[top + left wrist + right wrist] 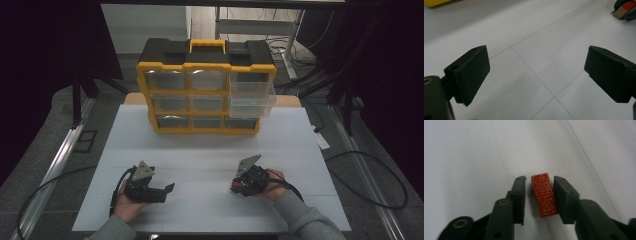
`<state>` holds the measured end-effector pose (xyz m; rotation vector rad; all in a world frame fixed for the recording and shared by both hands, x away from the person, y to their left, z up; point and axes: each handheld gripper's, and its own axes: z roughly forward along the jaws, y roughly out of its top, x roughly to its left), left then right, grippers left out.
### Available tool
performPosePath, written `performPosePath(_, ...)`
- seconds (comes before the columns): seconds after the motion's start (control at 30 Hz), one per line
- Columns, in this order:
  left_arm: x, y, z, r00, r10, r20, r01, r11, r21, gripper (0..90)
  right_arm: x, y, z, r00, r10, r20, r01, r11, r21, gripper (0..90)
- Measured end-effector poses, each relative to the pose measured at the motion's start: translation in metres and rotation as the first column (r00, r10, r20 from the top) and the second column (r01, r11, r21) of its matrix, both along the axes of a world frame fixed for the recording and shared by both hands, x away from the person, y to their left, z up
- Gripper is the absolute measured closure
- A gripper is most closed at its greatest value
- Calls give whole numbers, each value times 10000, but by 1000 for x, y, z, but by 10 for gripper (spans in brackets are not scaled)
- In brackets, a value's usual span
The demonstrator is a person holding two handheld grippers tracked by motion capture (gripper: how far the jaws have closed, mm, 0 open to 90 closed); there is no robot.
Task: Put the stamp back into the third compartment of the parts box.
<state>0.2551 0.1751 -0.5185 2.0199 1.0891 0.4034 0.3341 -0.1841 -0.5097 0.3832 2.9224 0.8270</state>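
Observation:
A small red seal stamp (544, 194) with a carved face lies on the white table (461, 157) between the jaws of my right gripper (539, 197). A thin gap shows between the stamp and the left jaw, and the right jaw sits very close to it. In the high view my right gripper (235, 187) rests low at the front right, with the stamp (234, 189) a red spot at its tip. My left gripper (167, 192) sits at the front left, open wide (536, 72) over bare table. The stamp (624, 8) also appears far off in the left gripper view.
A yellow and black drawer organizer (205, 92) stands at the back of the white table (210, 150). One clear drawer (252, 97) on its right side is pulled out. Cables trail off both table sides.

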Motion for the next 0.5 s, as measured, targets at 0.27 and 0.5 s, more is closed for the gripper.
performPosePath(0.27,0,0,0,10000,2,9,-2,10000,26,68,0,-1,3,9997,162,161,-161,9999,-39,745)
performPosePath(0.5,0,0,0,10000,13,10,-13,10000,42,69,-1,-5,14,9991,-46,420,25,9988,481,746)
